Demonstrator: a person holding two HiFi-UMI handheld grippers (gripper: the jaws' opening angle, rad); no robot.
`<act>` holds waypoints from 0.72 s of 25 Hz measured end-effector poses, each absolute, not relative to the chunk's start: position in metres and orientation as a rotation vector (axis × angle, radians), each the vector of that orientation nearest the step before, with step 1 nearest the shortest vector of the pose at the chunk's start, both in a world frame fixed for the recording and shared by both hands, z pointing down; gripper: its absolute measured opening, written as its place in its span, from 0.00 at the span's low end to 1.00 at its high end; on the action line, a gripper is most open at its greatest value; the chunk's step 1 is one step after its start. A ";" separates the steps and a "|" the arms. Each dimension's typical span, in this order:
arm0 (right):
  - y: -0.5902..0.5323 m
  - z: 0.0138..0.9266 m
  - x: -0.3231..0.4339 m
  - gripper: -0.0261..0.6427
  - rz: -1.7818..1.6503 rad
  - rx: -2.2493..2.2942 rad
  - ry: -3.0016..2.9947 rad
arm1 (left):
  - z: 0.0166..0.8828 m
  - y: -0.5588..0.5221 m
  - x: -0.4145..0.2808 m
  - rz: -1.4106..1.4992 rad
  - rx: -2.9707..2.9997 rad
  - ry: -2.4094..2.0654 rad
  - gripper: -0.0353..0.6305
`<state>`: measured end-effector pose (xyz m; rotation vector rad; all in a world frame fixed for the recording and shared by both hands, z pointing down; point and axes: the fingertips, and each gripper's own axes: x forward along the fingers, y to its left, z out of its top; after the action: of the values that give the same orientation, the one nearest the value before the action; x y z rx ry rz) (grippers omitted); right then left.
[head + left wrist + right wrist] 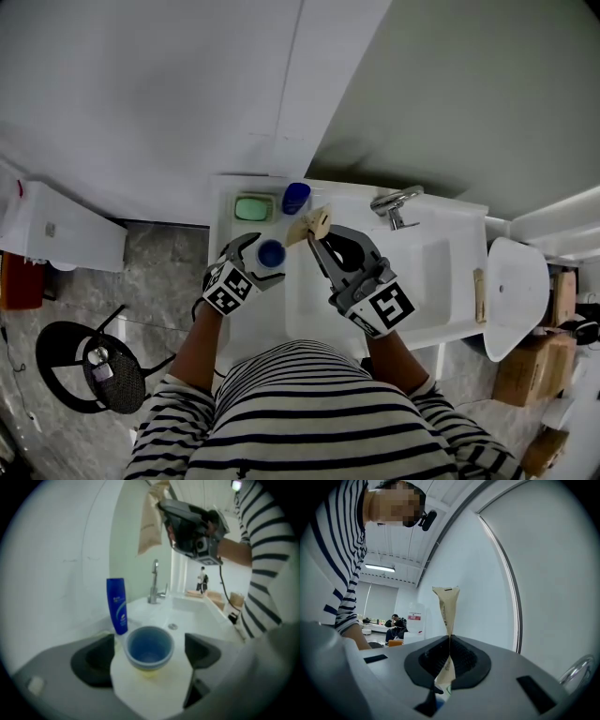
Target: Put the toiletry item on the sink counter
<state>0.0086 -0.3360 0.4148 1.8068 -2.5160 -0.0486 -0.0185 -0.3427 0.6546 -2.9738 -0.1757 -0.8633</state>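
Left claw (pixel 149 654): released, jaws wide apart on either side of a blue cup (pixel 149 645), with a gap on each side
Blue cup: upright on the white counter (pixel 150 694), just in front of a blue bottle (pixel 116 604)
Right claw (pixel 449 656): clenched on a tan paper pouch (pixel 446 606), pinching its lower part
Tan paper pouch: held upright in the air above the sink (pixel 427 281), not on the counter
Back of counter: green soap dish (pixel 253 208) beside the blue bottle
Faucet (pixel 396 203): behind the basin
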 end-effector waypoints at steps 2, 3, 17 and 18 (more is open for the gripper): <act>-0.338 0.414 0.009 0.05 -0.049 1.806 -2.525 | 0.641 -0.343 -0.020 -0.817 -2.984 -0.169 0.74; -0.338 0.414 0.008 0.05 -0.048 1.803 -2.530 | 0.633 -0.344 -0.022 -0.789 -2.991 -0.161 0.74; -0.346 0.436 -0.001 0.05 0.013 1.777 -2.540 | 0.516 -0.381 -0.058 -0.285 -3.156 0.183 0.66; -0.347 0.439 -0.001 0.05 0.021 1.775 -2.537 | 0.512 -0.382 -0.061 -0.253 -3.166 0.205 0.62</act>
<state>-0.0011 -0.3466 0.4393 1.7753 -2.5372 0.0209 -0.0611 -0.3819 0.5120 -3.1662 0.2053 -0.2526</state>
